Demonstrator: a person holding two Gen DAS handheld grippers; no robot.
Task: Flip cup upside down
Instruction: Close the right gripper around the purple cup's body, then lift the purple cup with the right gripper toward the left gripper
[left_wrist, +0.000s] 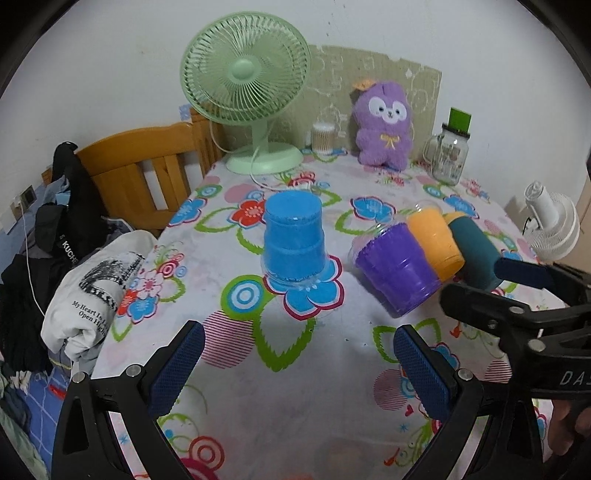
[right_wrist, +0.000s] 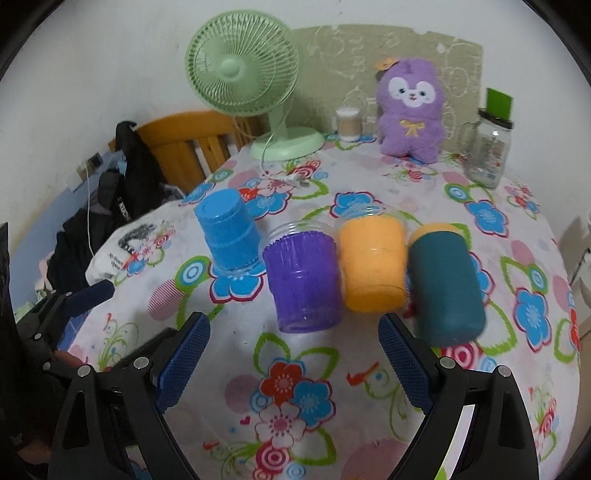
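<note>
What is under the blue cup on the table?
The blue cup stands upside down on the flowered tablecloth, over a blue flower print. Its clear rim touches the cloth. Whatever may be inside it is hidden by its opaque blue wall.

A white wall (left_wrist: 110, 55) backs a table under a flowered cloth (left_wrist: 295, 387), and a worn greenish sheet (left_wrist: 406, 74) leans against the wall at the table's far edge. A green fan (left_wrist: 243, 74), a purple plush (left_wrist: 384, 122), a swab tub (left_wrist: 323, 137) and a glass jar (left_wrist: 450, 155) stand along that edge, with a white fan (left_wrist: 554, 229) off to the right. Left of the table are a wooden chair (left_wrist: 147, 166) and heaped clothes (left_wrist: 74, 240), under even, soft light that is probably indoor lamp light.
</note>
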